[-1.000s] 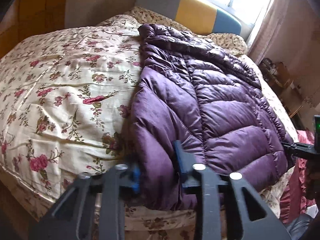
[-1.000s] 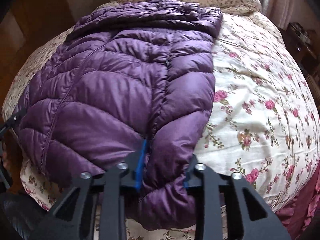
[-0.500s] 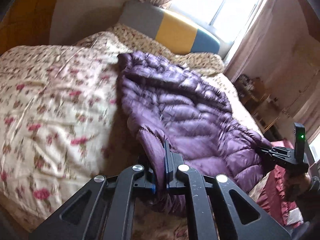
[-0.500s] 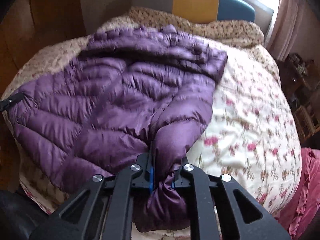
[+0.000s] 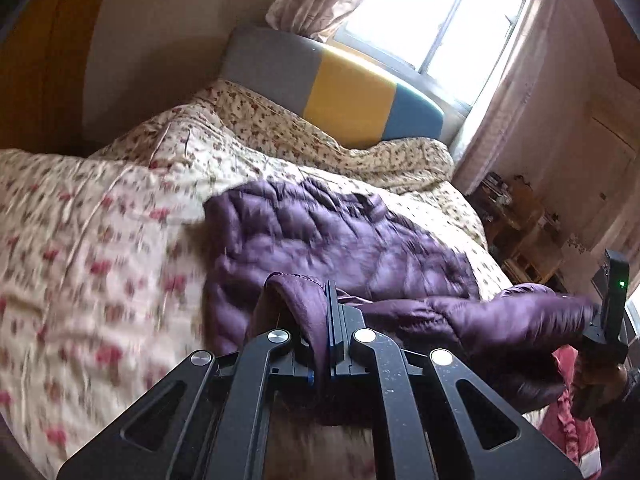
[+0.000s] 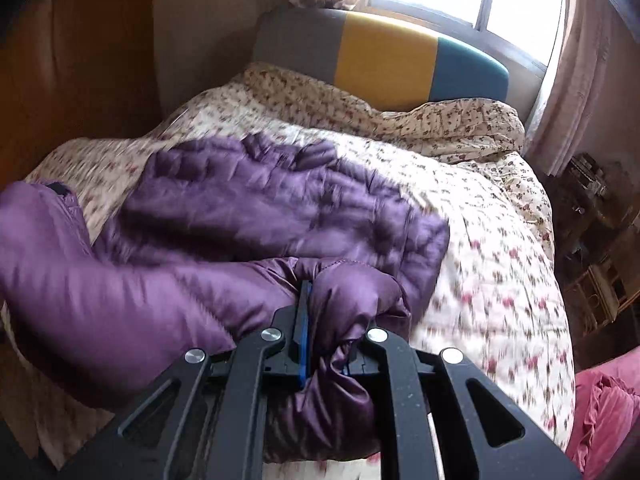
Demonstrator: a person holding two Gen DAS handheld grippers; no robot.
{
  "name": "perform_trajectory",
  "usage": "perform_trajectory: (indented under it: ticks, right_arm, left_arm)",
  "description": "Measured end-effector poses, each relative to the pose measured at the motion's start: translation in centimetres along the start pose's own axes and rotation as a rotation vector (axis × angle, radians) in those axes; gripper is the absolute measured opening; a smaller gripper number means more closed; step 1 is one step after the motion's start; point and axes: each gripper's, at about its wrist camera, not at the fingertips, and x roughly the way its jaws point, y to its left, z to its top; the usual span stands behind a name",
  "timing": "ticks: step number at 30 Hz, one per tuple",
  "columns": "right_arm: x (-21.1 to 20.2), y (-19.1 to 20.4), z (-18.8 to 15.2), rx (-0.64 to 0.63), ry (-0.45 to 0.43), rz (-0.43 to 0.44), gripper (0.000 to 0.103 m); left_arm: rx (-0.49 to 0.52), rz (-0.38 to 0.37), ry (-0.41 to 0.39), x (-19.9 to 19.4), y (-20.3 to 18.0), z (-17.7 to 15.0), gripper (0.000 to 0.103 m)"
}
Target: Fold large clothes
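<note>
Right now a purple puffer jacket (image 5: 340, 240) lies across a bed covered by a floral quilt (image 5: 100, 260), and its near hem is lifted off the quilt at both corners. The left gripper (image 5: 330, 320) is clamped on a thin fold of the hem at the jacket's left corner, its blue-edged pads pressed almost together with only the fabric between them. The right gripper (image 6: 324, 328) is clamped on a thicker, bunched wad of the padded hem at the right corner (the stuffing bulges out above and below its jaws). Between the two grips the raised hem hangs as a sagging band, nearer than the rest of the jacket, which lies flat on the quilt with its far end toward the headboard (image 6: 380, 56), a panel in grey, yellow and teal. From the left gripper's camera, the other gripper shows at the far right with a small green light, held by a hand (image 5: 600, 380). Behind the headboard is a bright window (image 5: 432, 12) with pale curtains. A pink ruffled cloth (image 6: 600, 420) sits at the bed's near right corner.
</note>
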Motion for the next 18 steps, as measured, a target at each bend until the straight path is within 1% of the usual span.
perform_trajectory:
  ticks: [3,6,9,12,13,15,16,18]
  right_arm:
    - [3.4,-1.3,3.1,0.03,0.012,-0.027,0.01]
    - [6.7,-2.5,5.3,0.042,0.044,-0.056,0.01]
    - [10.3,-3.7,6.7,0.074,0.093,-0.078,0.01]
    - [13.2,-4.7,7.0,0.111,0.145,-0.084,0.012]
    - [14.4,-5.1,7.1,0.129,0.165,-0.087,0.013]
    - [15.9,-5.5,7.3,0.137,0.181,-0.097,0.019]
    - [16.4,-5.6,7.4,0.14,0.184,-0.096,0.022]
    - [17.1,-5.9,7.8,0.145,0.195,-0.105,0.033]
  left_arm:
    - [-0.001,0.021,0.005,2.6,0.4,2.8,0.004]
    - [-0.008,0.053,0.011,5.6,1.0,5.5,0.004]
    - [-0.011,0.098,0.029,8.6,1.7,7.5,0.004]
    - [-0.023,0.151,0.066,11.9,2.7,8.6,0.004]
    - [-0.033,0.175,0.082,13.0,3.2,8.8,0.004]
    - [-0.06,0.183,0.114,14.7,4.1,8.9,0.004]
    - [-0.061,0.206,0.122,15.5,4.4,8.9,0.005]
    - [-0.08,0.216,0.15,16.7,5.0,9.1,0.005]
